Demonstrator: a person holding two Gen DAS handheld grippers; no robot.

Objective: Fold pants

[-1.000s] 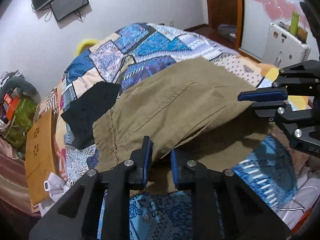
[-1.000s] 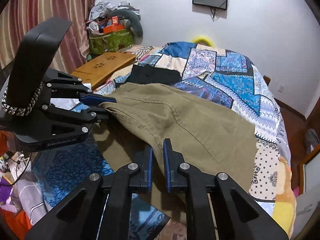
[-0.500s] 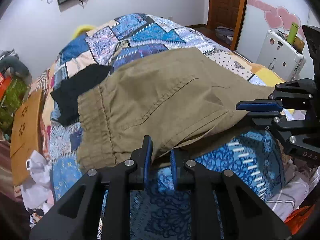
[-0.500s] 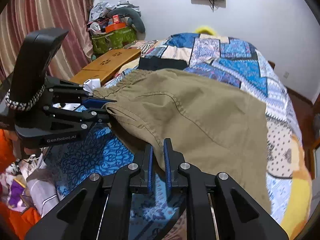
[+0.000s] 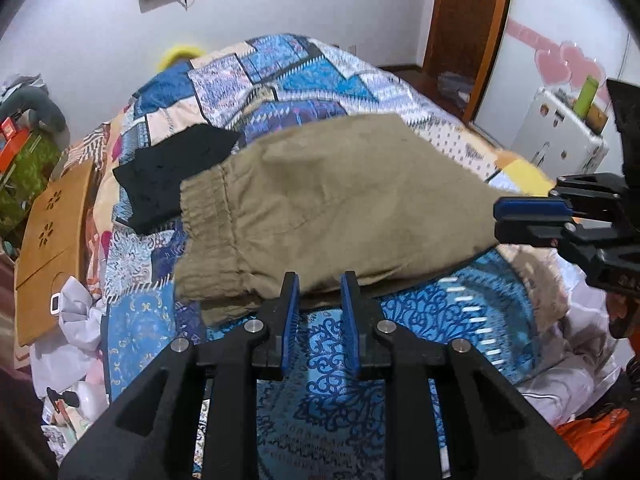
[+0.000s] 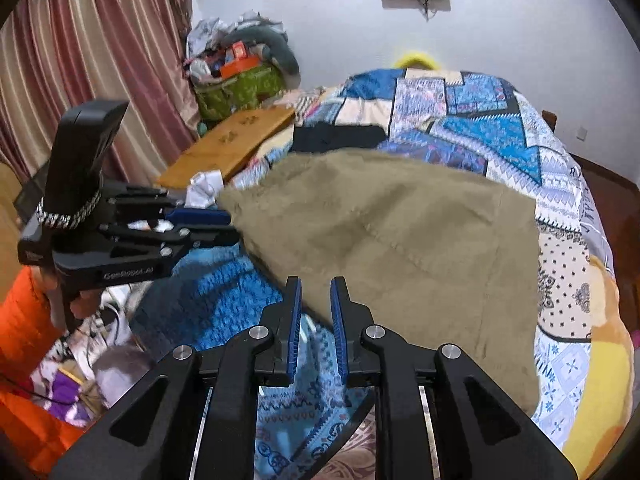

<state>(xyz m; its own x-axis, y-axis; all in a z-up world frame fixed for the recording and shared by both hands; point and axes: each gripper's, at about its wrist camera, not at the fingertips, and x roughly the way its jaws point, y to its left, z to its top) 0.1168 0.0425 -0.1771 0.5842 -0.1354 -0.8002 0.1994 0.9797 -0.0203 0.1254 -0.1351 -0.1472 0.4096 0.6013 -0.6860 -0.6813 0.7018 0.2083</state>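
Olive-khaki pants lie folded over on the patchwork bedspread, waistband to the left in the left wrist view; they also show in the right wrist view. My left gripper grips the pants' near edge between its blue pads, a small gap showing; it appears from the side in the right wrist view. My right gripper holds the near edge of the cloth; in the left wrist view it pinches the pants' right corner.
A black garment lies on the bed behind the waistband. A wooden lap tray leans at the bed's left edge. Green bag with clutter by the curtain. White appliance at the right. Loose clothes lie below the near edge.
Both grippers have carried the held edge of the pants toward me and down, so the top layer now lies flatter over the lower layer. The blue bedspread in front is more exposed.
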